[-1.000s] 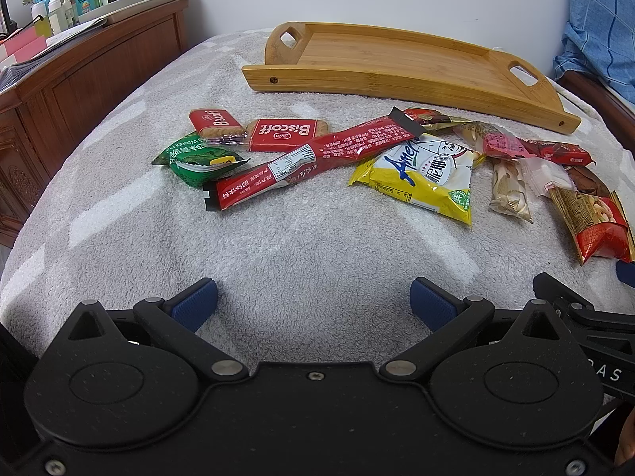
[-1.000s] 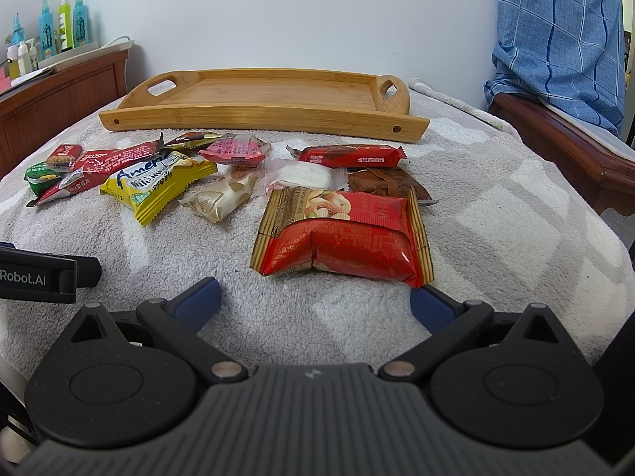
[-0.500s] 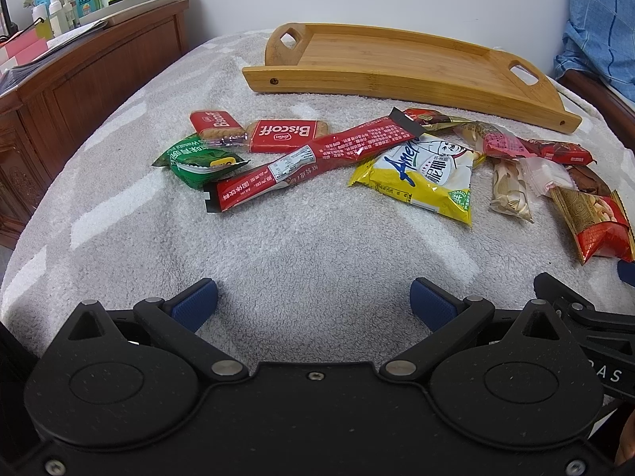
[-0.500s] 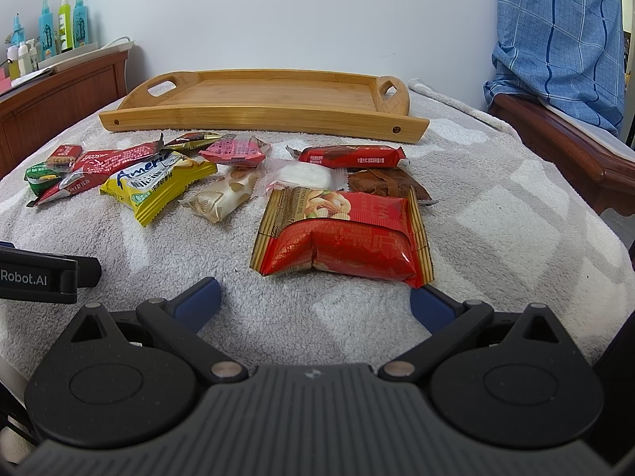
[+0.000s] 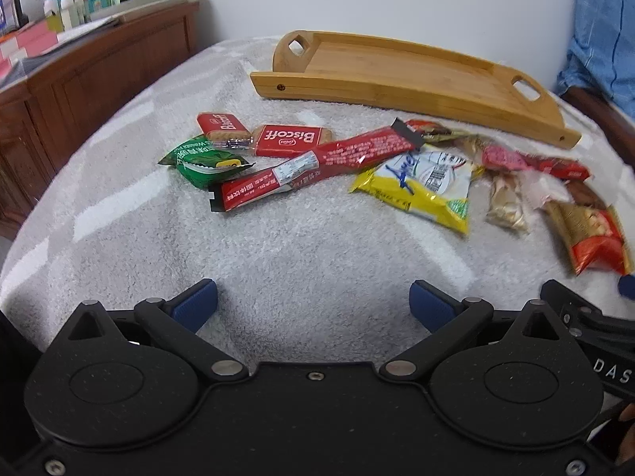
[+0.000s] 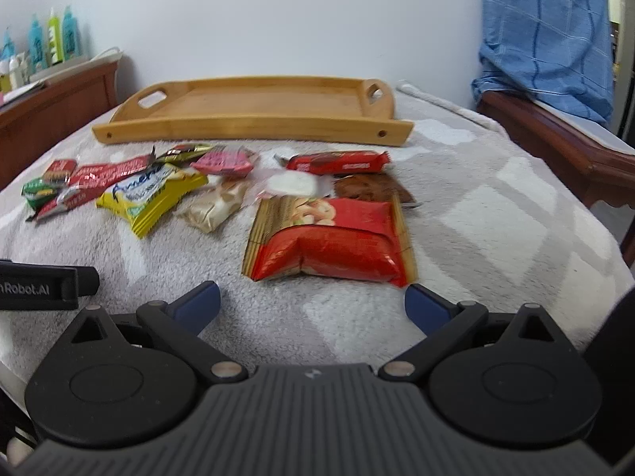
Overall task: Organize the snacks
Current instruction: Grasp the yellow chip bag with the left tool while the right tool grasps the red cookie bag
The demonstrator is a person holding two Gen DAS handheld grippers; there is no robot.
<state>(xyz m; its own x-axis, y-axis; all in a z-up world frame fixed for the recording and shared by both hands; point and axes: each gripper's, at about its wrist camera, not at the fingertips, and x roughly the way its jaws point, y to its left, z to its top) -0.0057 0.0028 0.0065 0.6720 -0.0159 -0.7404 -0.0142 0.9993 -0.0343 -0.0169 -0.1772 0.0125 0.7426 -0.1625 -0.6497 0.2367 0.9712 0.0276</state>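
Note:
Several snack packets lie on a grey blanket in front of an empty wooden tray [image 5: 397, 75], which also shows in the right wrist view [image 6: 254, 123]. My left gripper [image 5: 313, 303] is open and empty, short of a long red stick pack [image 5: 317, 166], a green packet [image 5: 204, 162], two red Biscoff packs [image 5: 291, 141] and a yellow packet [image 5: 424, 182]. My right gripper [image 6: 311, 303] is open and empty, just short of a big red snack bag [image 6: 329, 238]. Behind that bag lie a brown packet [image 6: 369, 190], a white one [image 6: 293, 182] and a red bar [image 6: 337, 160].
A wooden cabinet [image 5: 79, 87] with bottles on top stands at the left. A wooden bench [image 6: 555, 150] with blue cloth [image 6: 543, 31] is at the right. The blanket drops off at its left and right edges. The left gripper's body [image 6: 43, 289] shows at the right wrist view's left edge.
Both grippers have shifted slightly forward toward the snacks; the views are a little blurred. No snack has moved and both stay open.

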